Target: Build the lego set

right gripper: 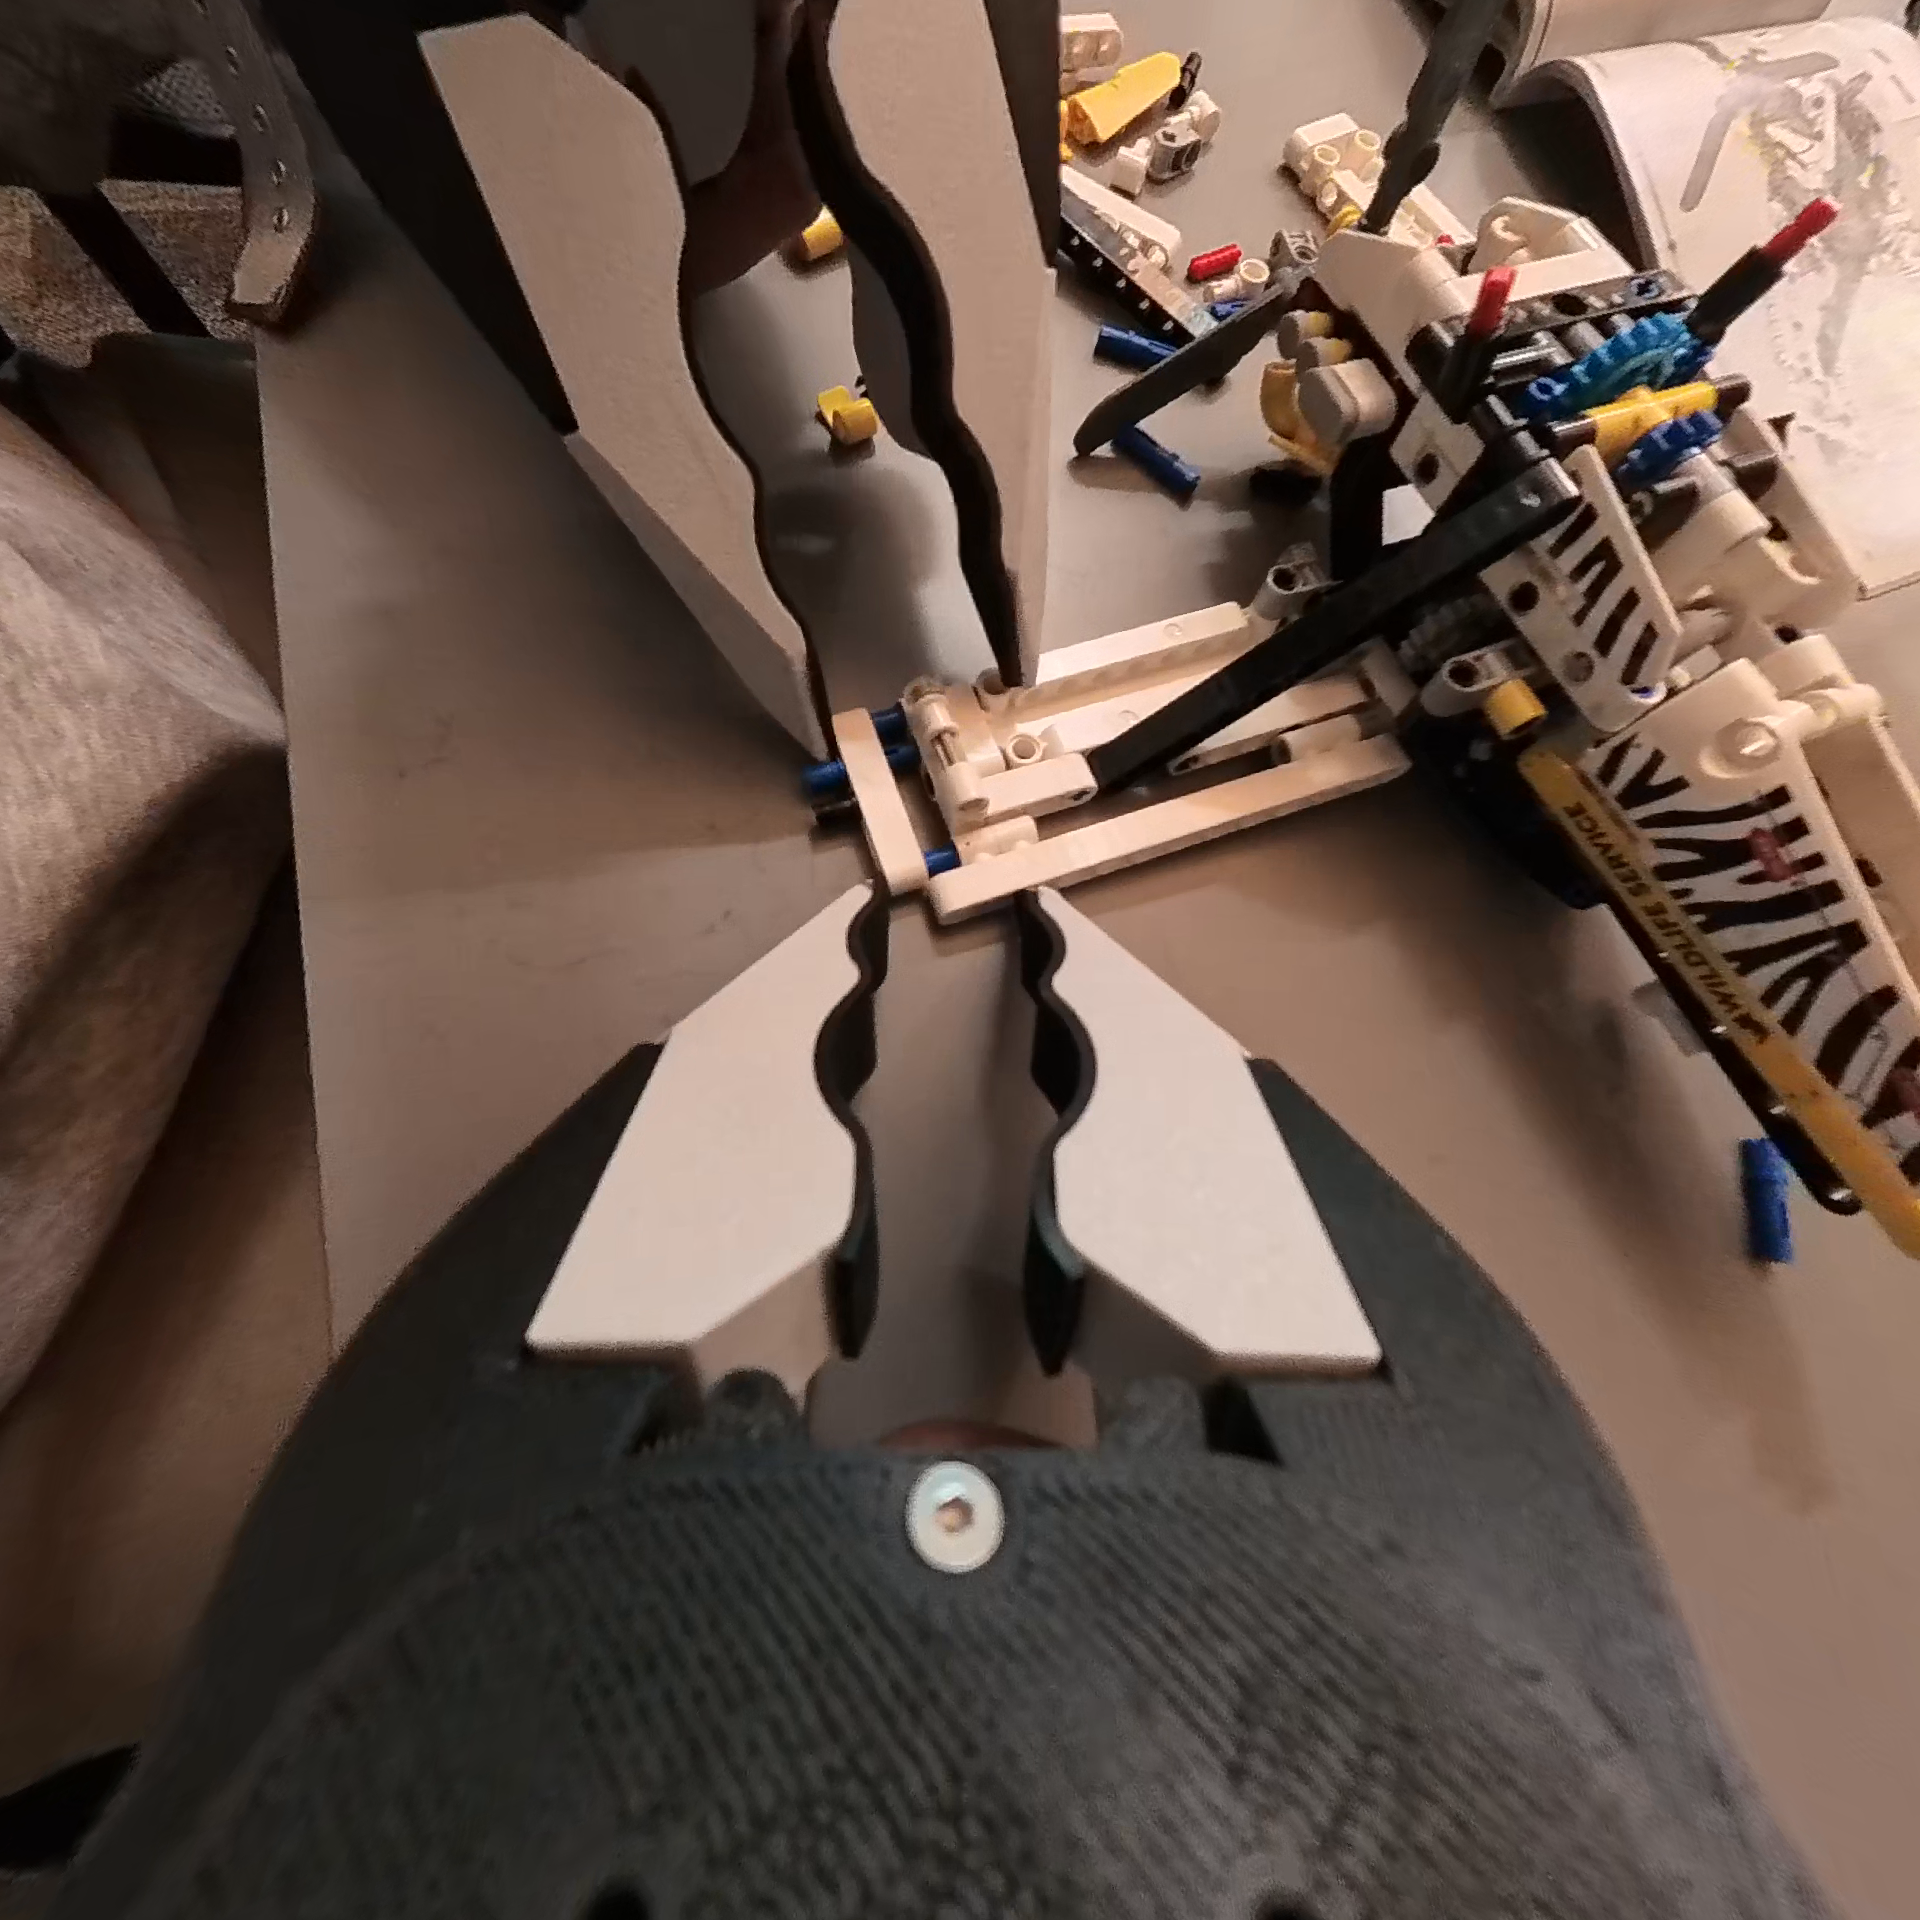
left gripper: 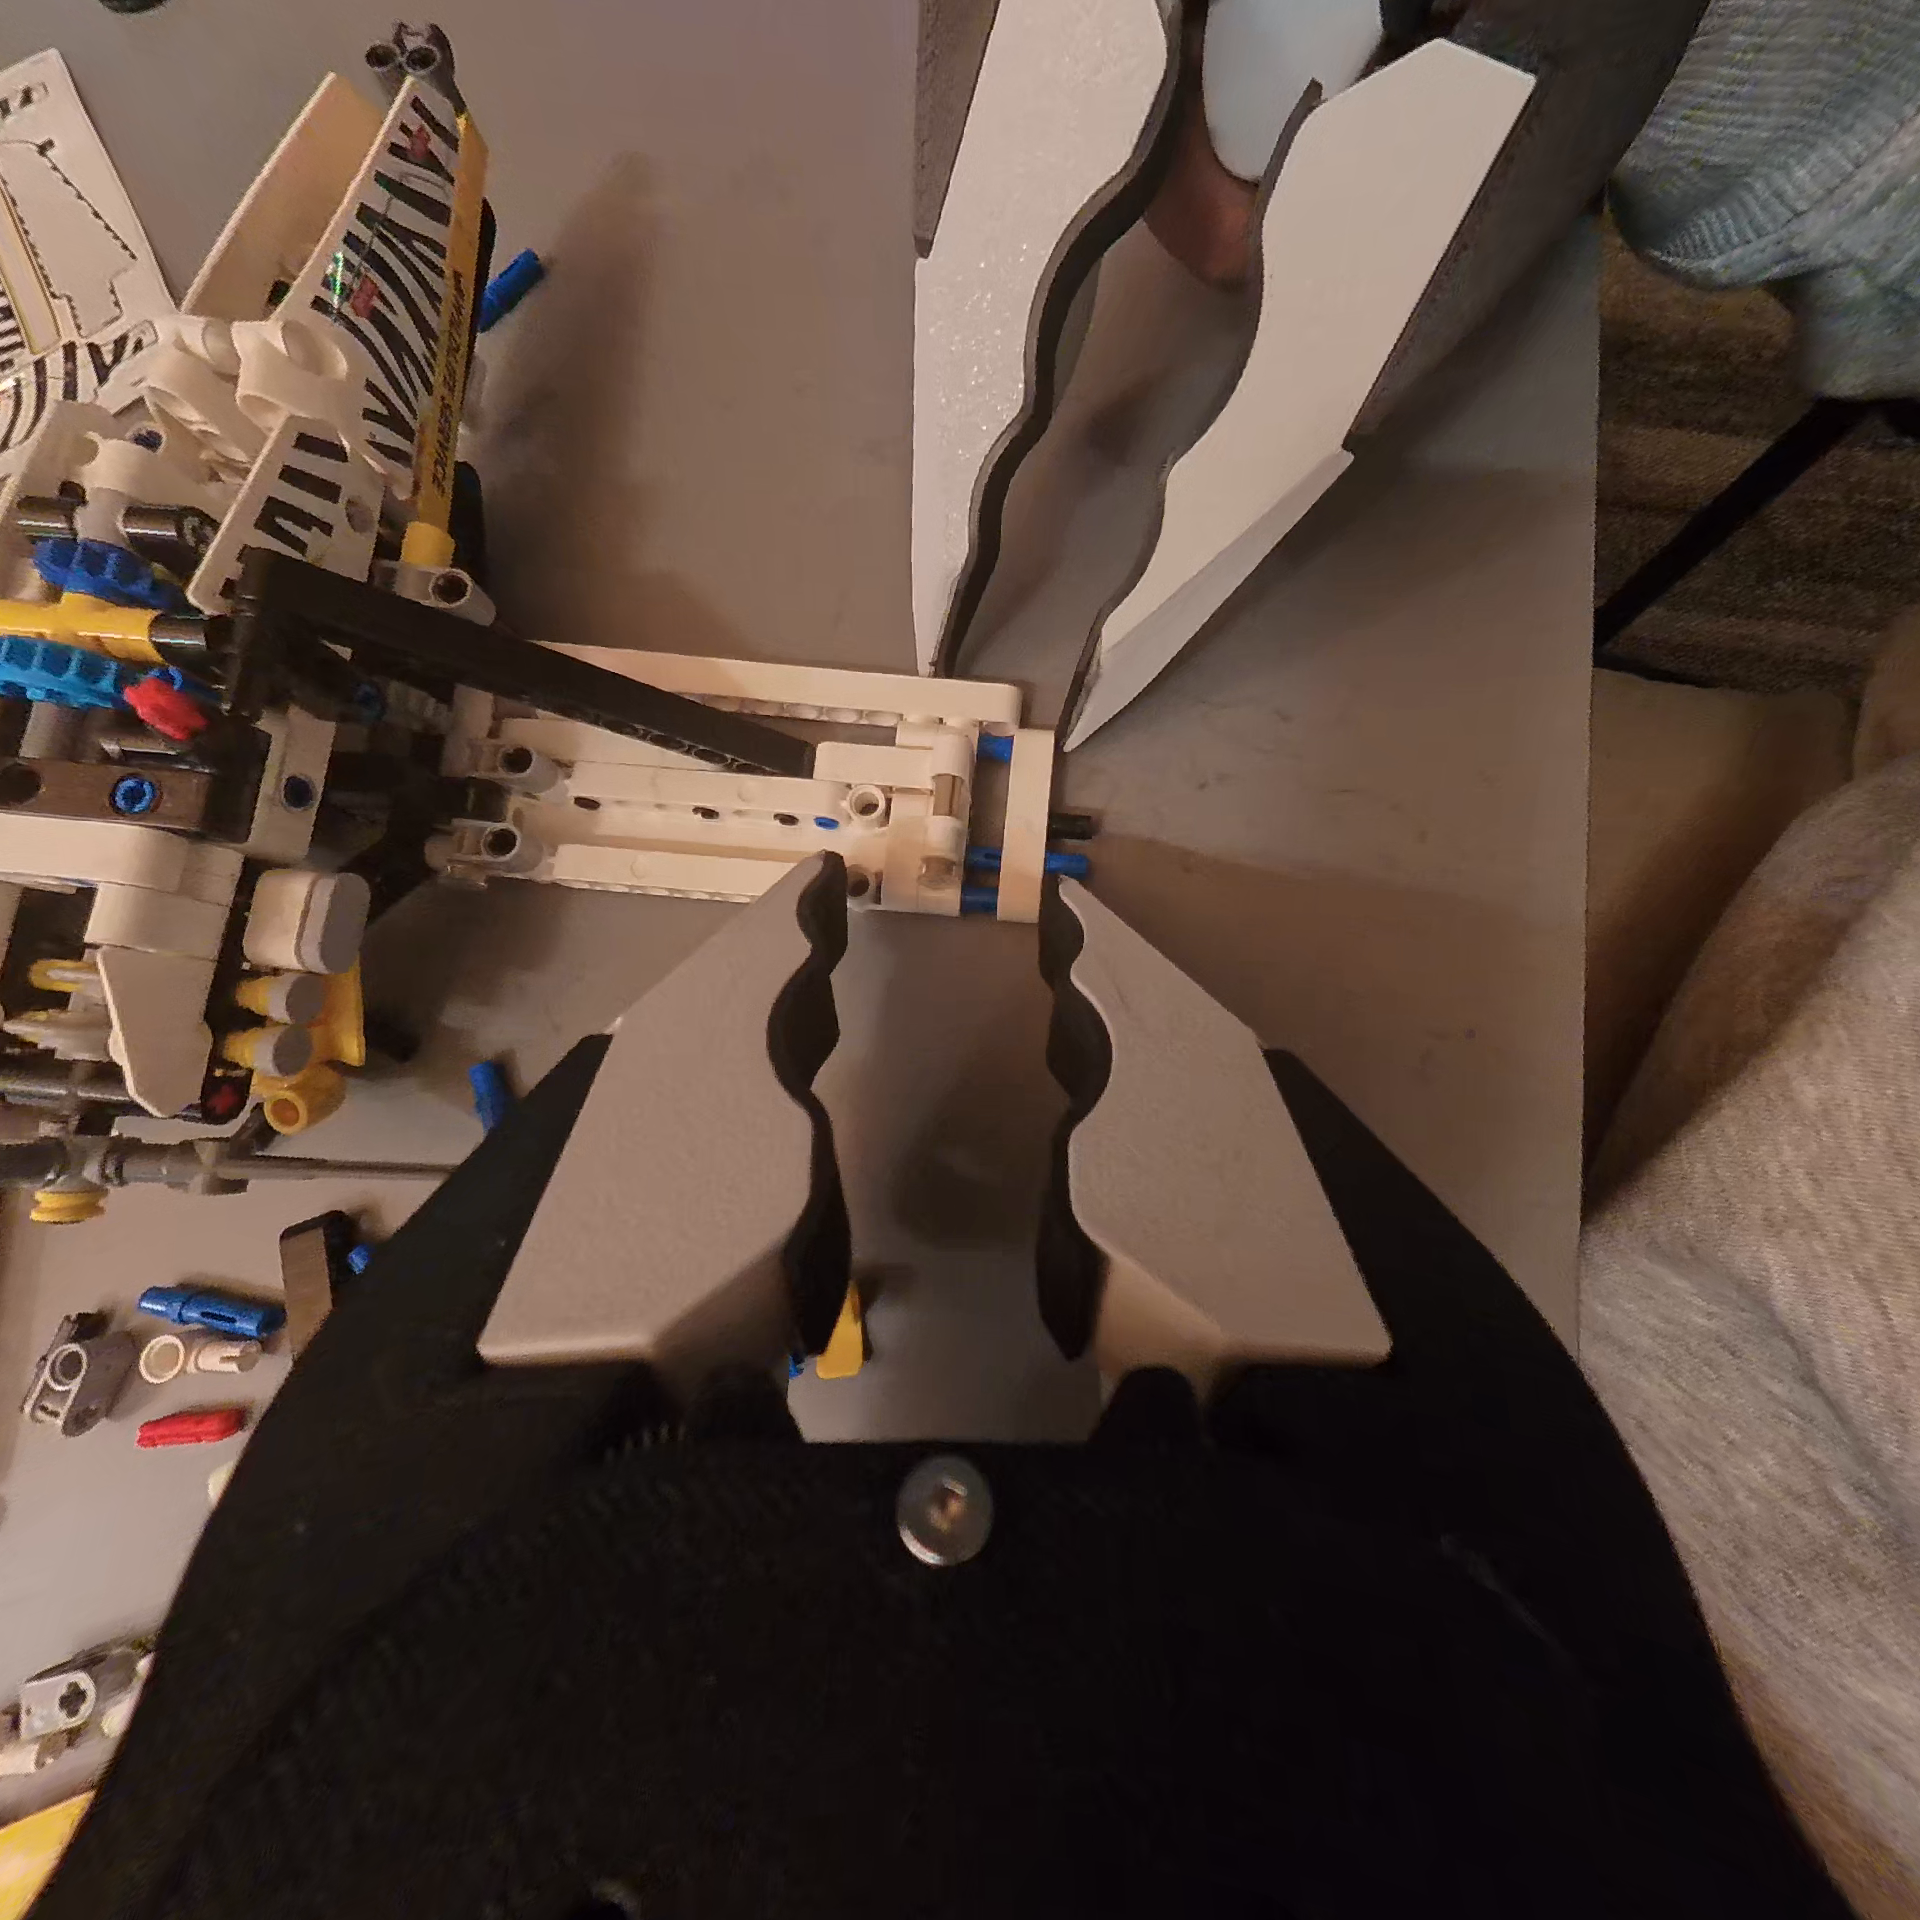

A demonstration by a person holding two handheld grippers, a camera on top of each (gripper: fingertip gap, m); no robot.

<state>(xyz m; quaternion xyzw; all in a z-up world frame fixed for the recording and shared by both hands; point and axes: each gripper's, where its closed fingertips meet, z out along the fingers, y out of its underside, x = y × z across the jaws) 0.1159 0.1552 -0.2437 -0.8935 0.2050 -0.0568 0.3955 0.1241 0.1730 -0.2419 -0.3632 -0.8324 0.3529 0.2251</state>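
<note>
A Lego model [left gripper: 312, 436] with zebra-striped panels lies on the grey table, its white tail boom [left gripper: 727, 810] pointing at the table edge. The boom ends in a white cross beam [left gripper: 1023, 821] with blue pins [left gripper: 1065, 860]. My left gripper [left gripper: 940, 881] is open, one fingertip on the boom's near side, the other beside the cross beam. My right gripper [left gripper: 1006, 696] reaches in from the opposite side, open. In the right wrist view the right gripper [right gripper: 951, 902] is open at the corner of the boom [right gripper: 1195, 810] and cross beam [right gripper: 883, 800], facing the left gripper [right gripper: 914, 707].
Loose pieces lie near the model: a blue pin [left gripper: 208, 1307], a red pin [left gripper: 192, 1425], a yellow piece [left gripper: 842, 1340] and several more [right gripper: 1143, 104]. A sticker sheet [left gripper: 62, 208] and an open booklet [right gripper: 1714, 125] lie behind it. The table edge [left gripper: 1584, 935] borders grey cushions. My two grippers' fingertips are within a few centimetres of each other. Between my left fingertips and the blue pin [left gripper: 208, 1307] there is roughly 12 cm.
</note>
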